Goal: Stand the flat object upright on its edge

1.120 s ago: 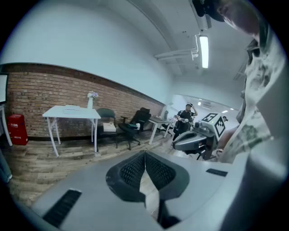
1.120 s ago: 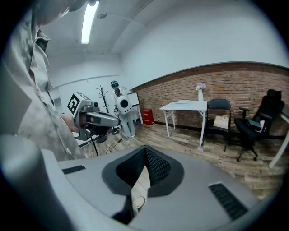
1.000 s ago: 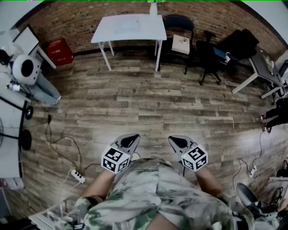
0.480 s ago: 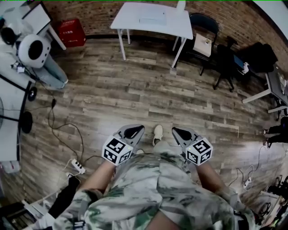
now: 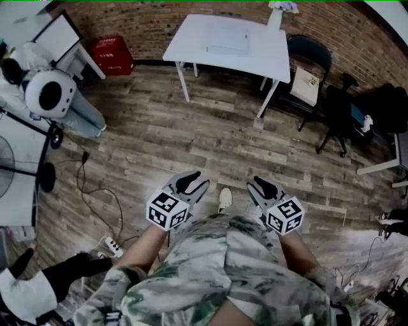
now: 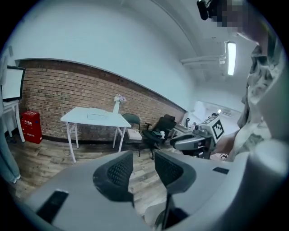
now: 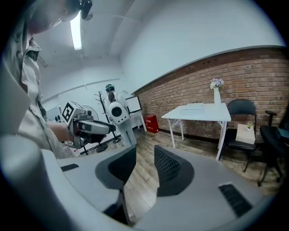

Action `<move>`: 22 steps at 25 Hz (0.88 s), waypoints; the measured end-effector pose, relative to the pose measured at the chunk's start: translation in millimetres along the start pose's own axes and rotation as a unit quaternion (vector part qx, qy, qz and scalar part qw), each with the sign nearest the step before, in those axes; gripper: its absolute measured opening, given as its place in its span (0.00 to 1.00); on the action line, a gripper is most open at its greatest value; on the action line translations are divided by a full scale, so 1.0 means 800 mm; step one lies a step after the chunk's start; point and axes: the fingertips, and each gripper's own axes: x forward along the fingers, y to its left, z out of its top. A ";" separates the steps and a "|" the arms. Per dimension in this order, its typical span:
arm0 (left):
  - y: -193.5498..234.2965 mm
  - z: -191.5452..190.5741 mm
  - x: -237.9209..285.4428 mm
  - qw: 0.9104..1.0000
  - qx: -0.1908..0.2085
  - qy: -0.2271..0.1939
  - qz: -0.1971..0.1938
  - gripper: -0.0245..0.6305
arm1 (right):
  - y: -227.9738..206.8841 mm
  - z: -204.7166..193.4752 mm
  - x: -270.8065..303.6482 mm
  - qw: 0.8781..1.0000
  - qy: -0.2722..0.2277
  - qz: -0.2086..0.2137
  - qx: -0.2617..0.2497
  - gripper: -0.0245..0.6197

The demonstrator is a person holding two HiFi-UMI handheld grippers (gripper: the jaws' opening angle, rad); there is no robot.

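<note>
A white table [image 5: 191, 46] stands far ahead by the brick wall, with a flat pale object [image 5: 227, 40] lying on its top. The table [image 6: 74, 118] and flat object [image 6: 97, 116] also show in the left gripper view, and the flat object [image 7: 193, 107] in the right gripper view. My left gripper [image 5: 194, 182] and right gripper [image 5: 260, 185] are held close to the person's waist, above the wooden floor. The left gripper [image 6: 143, 158] and the right gripper [image 7: 145, 155] each show a gap as their jaws are opening, with nothing between them.
A vase of flowers [image 5: 275, 16] stands on the table's far right corner. A black folding chair [image 5: 310, 70] and an office chair [image 5: 341, 111] stand to the right. A red crate [image 5: 112, 56] and a white robot [image 5: 50, 94] are at the left. Cables and a power strip [image 5: 108, 244] lie on the floor.
Both grippers' jaws went from shut to apart. The view has shifted so the table sits more to the right, and a white shoe has appeared between the grippers.
</note>
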 end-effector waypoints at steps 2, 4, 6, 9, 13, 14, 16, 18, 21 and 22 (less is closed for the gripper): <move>0.022 0.035 0.038 1.000 -0.005 0.000 0.012 0.26 | -0.046 0.024 0.016 1.000 0.004 0.008 -0.001 0.26; 0.040 0.067 0.074 1.000 -0.008 0.002 0.023 0.26 | -0.092 0.047 0.031 1.000 0.007 0.016 -0.004 0.26; 0.052 0.094 0.106 0.999 -0.007 0.002 0.032 0.26 | -0.134 0.067 0.042 1.000 0.010 0.020 -0.008 0.26; 0.074 0.120 0.138 0.999 -0.011 0.001 0.046 0.26 | -0.180 0.089 0.063 1.000 0.009 0.025 -0.007 0.26; 0.110 0.137 0.160 0.998 -0.026 -0.002 0.054 0.26 | -0.224 0.112 0.096 1.000 0.000 0.020 0.006 0.26; 0.123 0.142 0.164 0.998 -0.028 -0.002 0.057 0.26 | -0.234 0.119 0.106 1.000 -0.002 0.019 0.009 0.26; 0.149 0.154 0.175 0.997 -0.029 -0.001 0.064 0.26 | -0.252 0.132 0.128 1.000 -0.005 0.020 0.015 0.26; 0.174 0.166 0.190 0.997 -0.033 -0.003 0.068 0.26 | -0.269 0.144 0.144 1.000 -0.005 0.018 0.020 0.26; 0.211 0.188 0.218 0.998 -0.030 -0.009 0.062 0.26 | -0.299 0.158 0.165 1.000 -0.005 0.007 0.028 0.26; 0.225 0.195 0.227 0.998 -0.028 -0.010 0.057 0.26 | -0.309 0.162 0.175 0.999 -0.004 0.002 0.032 0.26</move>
